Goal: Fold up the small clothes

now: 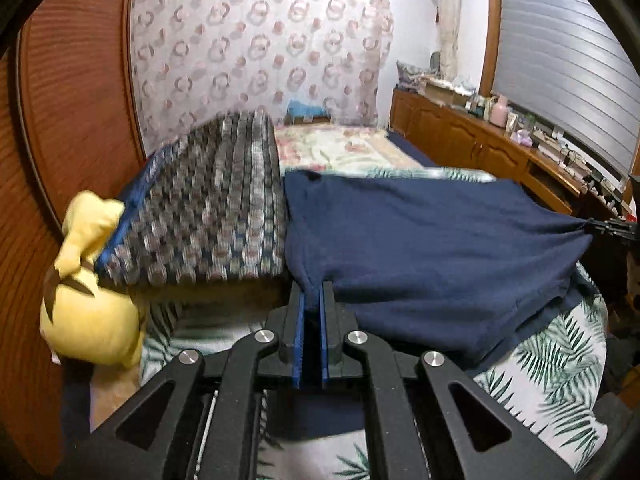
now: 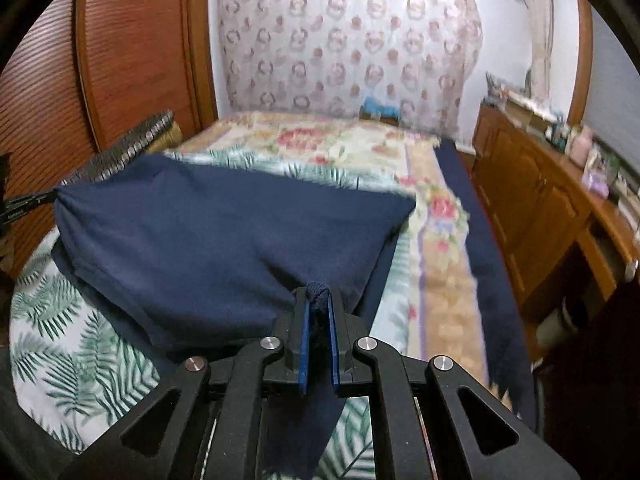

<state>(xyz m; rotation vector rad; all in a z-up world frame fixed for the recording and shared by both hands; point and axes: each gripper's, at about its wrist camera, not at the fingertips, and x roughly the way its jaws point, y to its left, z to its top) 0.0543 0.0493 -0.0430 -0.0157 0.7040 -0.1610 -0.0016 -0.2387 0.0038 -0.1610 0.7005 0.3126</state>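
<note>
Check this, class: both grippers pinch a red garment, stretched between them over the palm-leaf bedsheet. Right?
Not quite. The garment is navy blue, not red, as both wrist views show. The left gripper and right gripper do pinch it over the palm-leaf bedsheet.

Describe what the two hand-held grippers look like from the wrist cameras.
Both look alike. The left hand-held gripper and right hand-held gripper each have matte black linkage arms with triangular cutouts, round silver pivot bolts, and two narrow black fingers lined with blue pads. No cables, markings or sleeves are visible.
</note>
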